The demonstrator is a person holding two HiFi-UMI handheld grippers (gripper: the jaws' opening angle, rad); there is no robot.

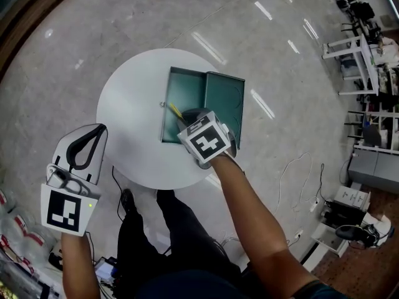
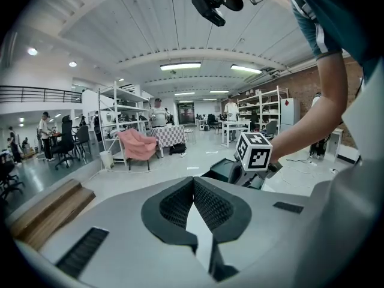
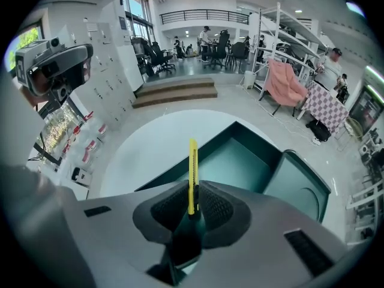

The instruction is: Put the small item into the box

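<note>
Right gripper view: yellow cutter [image 3: 192,170] in fingers [image 3: 217,209], above open box [image 3: 237,161].

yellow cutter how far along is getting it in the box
Done: the green box lies open on the table, and the right hand-held gripper is shut on the yellow cutter. In hand: holding it over the box. Left: release it inside.
</note>
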